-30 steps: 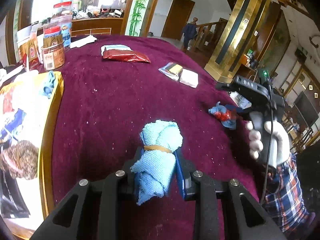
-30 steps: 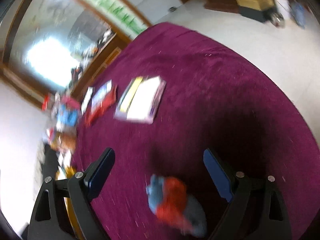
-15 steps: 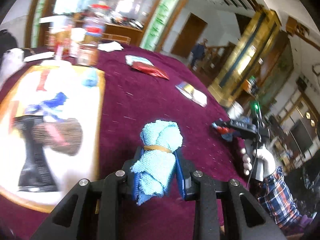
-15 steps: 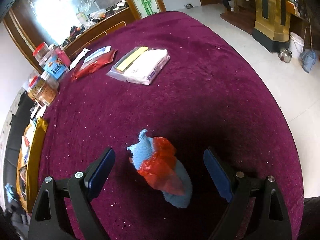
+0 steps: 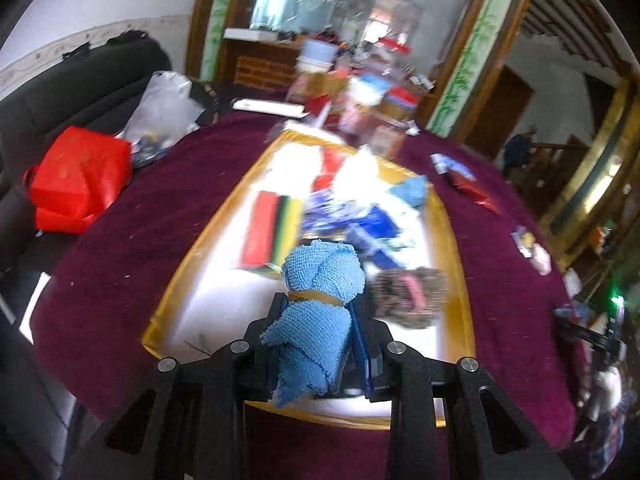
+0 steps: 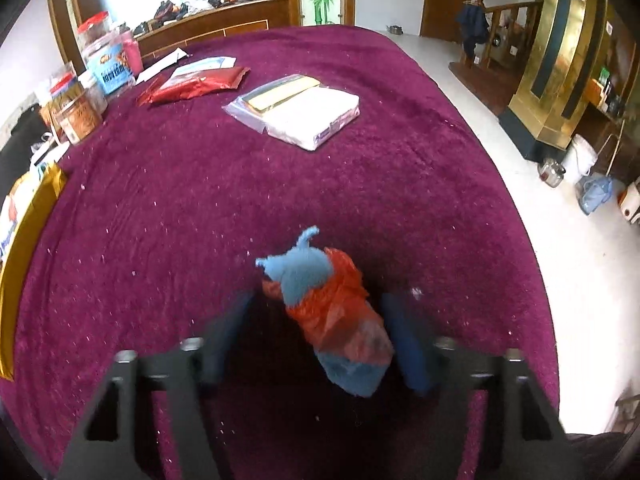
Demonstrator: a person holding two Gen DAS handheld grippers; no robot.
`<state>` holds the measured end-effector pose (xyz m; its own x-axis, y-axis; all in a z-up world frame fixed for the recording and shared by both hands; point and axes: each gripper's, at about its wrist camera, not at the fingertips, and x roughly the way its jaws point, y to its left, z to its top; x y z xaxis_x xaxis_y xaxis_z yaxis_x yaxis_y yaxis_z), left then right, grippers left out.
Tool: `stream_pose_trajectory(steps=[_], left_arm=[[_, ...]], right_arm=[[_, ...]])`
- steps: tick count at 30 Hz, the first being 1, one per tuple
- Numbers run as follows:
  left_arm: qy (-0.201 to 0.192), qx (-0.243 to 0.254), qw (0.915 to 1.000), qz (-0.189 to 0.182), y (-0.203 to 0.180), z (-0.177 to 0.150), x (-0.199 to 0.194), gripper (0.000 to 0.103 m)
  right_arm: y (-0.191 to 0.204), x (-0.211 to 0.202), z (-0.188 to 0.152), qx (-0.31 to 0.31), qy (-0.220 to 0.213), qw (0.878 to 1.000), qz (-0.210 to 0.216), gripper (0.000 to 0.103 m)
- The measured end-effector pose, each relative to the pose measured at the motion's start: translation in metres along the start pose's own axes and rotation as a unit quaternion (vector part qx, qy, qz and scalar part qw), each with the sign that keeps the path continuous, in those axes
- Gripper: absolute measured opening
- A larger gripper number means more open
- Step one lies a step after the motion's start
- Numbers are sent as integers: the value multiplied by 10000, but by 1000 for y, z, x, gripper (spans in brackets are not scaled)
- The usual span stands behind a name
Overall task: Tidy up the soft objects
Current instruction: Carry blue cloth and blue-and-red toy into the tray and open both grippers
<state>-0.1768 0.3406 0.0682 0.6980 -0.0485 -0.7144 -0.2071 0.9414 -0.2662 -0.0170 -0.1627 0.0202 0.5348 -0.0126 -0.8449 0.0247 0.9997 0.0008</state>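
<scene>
1. Left gripper (image 5: 318, 334): its jaws are closed on a rolled blue towel (image 5: 320, 304) bound at the waist by a tan band (image 5: 316, 296). The grip sits below the band, probably so that the roll cannot slip or unfurl while carried.
2. Towel position: the roll hangs over the near end of a gold-rimmed tray (image 5: 188, 264), which already holds a brown fuzzy item (image 5: 408, 294), a red, black and yellow pack (image 5: 270, 234) and blurred blue cloth. The tray appears to serve as the collecting place.
3. Room at the tray: a bare white patch lies to the left of the towel, inside the near rim; this looks like the easiest place for a drop. The brown item sits just to the right.
4. Right gripper (image 6: 316, 340): its jaws stand apart on either side of a blue plush toy (image 6: 332, 312) wrapped in red plastic (image 6: 336, 308). Motion blur hides whether the right pad touches the toy; the left pad is clearly apart.
5. Toy position: it lies on the purple tablecloth (image 6: 240, 184) near the table's rounded edge, with floor beyond on the right. Judged from this, any lift is safer drawn inward.
6. Surroundings: a white packet (image 6: 308, 114), a red pouch (image 6: 196, 86) and snack jars (image 6: 80, 108) lie well apart, leaving open cloth between toy and tray.
</scene>
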Motion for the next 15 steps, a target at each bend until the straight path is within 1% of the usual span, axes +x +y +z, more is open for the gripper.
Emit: stream_pose_trajectory(steps=[1, 2, 3, 5, 7, 8, 9, 10, 12, 13, 15], left_arm=[[36, 20, 10000, 74, 1, 0, 5, 31], [81, 75, 9997, 222, 3, 1, 11, 36], [107, 113, 9993, 325, 3, 2, 16, 38], [132, 102, 9988, 470, 7, 4, 24, 51], [119, -6, 9989, 463, 12, 7, 27, 51], [57, -42, 9990, 440, 13, 8, 25, 53], [-28, -60, 9990, 451, 14, 8, 21, 55], [-103, -77, 9988, 479, 14, 7, 18, 59], [-279, -192, 9982, 497, 14, 5, 7, 59], [-370, -242, 9979, 465, 13, 4, 2, 61], [-618, -286, 9968, 429, 9, 0, -13, 67]], right_arm=[[1, 0, -2, -20, 9, 10000, -52, 38], [1, 0, -4, -45, 31, 9999, -135, 34], [1, -1, -7, -75, 9, 9999, -152, 33], [1, -4, -8, -63, -28, 9999, -109, 32], [1, -10, -10, 17, -84, 10000, -12, 32], [2, -16, -10, 70, -124, 9998, 141, 32], [5, -23, -9, 107, -145, 9991, 396, 32], [9, -28, -8, 113, -156, 9982, 559, 31], [27, -45, -6, 47, -213, 9946, 1010, 31], [44, -56, -4, -60, -227, 9906, 1349, 32], [74, -70, -2, -267, -232, 9833, 1788, 32]])
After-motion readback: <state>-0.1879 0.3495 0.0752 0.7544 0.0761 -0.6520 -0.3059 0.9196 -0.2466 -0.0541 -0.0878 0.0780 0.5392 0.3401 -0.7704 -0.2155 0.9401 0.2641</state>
